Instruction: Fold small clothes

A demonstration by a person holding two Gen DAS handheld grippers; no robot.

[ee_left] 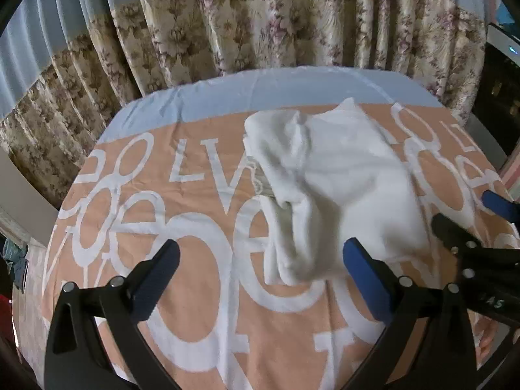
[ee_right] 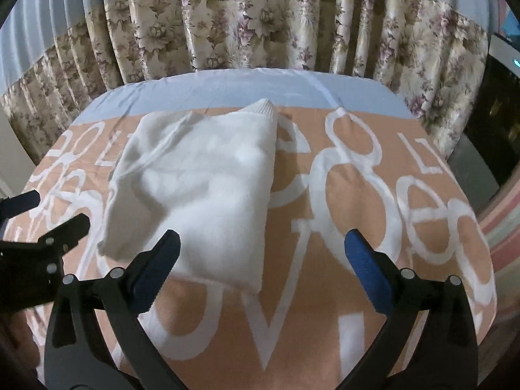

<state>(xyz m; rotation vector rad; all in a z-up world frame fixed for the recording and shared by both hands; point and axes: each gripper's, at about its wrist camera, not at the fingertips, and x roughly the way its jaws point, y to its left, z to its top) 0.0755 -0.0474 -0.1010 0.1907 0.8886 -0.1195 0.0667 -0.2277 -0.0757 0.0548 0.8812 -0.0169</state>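
A white knitted garment [ee_left: 331, 178] lies folded on the peach bed cover [ee_left: 201, 260] with large white letters. My left gripper [ee_left: 260, 260] hovers over its near left edge, jaws wide open, and the pads touch nothing. In the right wrist view the same garment [ee_right: 201, 188] shows a ribbed cuff at its far tip. My right gripper [ee_right: 260, 253] stands wide open above its near right corner, holding nothing. Each gripper appears in the other's view: the right gripper [ee_left: 477, 217] at the garment's right, the left gripper [ee_right: 45, 214] at its left.
A pale blue band [ee_right: 227, 87] runs along the cover's far edge. Floral curtains [ee_right: 247, 26] hang right behind it. A dark appliance [ee_left: 500, 74] stands at the far right. The cover's right edge [ee_right: 487, 227] drops off beside striped fabric.
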